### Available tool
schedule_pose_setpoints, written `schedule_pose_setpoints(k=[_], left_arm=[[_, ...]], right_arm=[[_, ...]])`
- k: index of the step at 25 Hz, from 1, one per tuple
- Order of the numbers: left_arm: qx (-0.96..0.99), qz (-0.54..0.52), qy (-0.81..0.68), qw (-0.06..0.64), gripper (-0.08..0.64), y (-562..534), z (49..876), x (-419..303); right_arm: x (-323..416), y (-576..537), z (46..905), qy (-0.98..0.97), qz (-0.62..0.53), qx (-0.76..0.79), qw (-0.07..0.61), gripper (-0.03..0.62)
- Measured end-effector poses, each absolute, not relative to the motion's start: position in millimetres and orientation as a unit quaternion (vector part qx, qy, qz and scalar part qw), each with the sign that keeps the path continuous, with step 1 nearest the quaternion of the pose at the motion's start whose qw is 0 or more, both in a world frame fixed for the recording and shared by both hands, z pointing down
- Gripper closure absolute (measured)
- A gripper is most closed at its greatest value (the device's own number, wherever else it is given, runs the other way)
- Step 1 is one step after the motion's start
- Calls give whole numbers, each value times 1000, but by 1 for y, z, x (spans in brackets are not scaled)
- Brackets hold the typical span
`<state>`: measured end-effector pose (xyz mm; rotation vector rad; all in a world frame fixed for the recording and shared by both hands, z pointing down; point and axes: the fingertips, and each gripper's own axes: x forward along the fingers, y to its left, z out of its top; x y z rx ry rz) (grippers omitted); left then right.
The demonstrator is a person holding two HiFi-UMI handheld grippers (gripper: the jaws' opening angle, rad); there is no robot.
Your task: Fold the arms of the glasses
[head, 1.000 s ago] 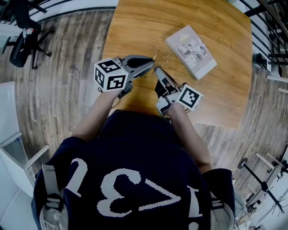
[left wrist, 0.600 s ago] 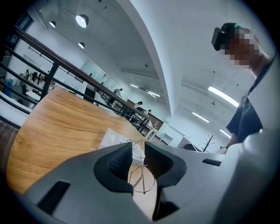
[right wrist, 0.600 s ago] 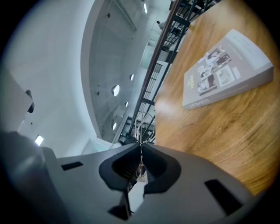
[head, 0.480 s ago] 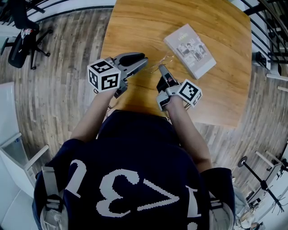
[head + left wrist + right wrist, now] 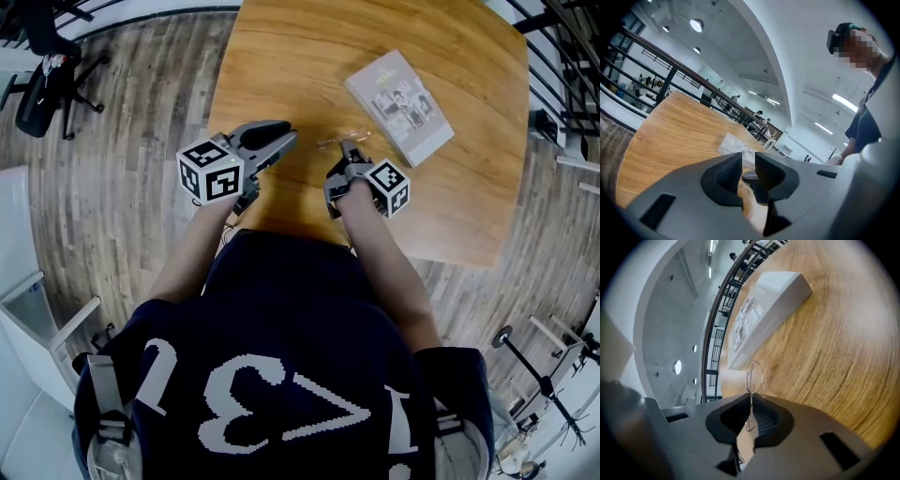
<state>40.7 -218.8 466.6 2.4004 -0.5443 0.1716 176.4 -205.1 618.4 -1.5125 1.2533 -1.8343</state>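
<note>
Right claw around glasses (wire frame)

Bright, even indoor light all round. Round ceiling lamps and long strip lights glow white in the left gripper view. The counter reads warm, with soft shadow near its front edge. Both gripper views bend hard and go black at the corners. In the right gripper view the wood grain is smeared, the glasses crisp, the jaws soft up close. The head view curves the floor at its edges.
</note>
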Motion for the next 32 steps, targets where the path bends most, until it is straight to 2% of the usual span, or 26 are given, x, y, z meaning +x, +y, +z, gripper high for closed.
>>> schedule_pose_setpoints(k=[8,12,21,25,32], left_arm=[[914,61,-223,334,483,-219,472,33],[911,62,-229,338,483,-217,475,28],[910,60,-237,334,483,-218,476,25],[919,51,-260,292,490,-225,463,21],[935,60,-305,171,535,-244,423,19]], right_arm=[[172,-224,612,454,-655,-553,243,557],[166,-235,609,462,-656,-542,251,508],[166,-250,600,492,-638,-540,242,497],[169,-252,571,572,-586,-536,206,554],[185,-264,475,746,-361,-550,100,566]])
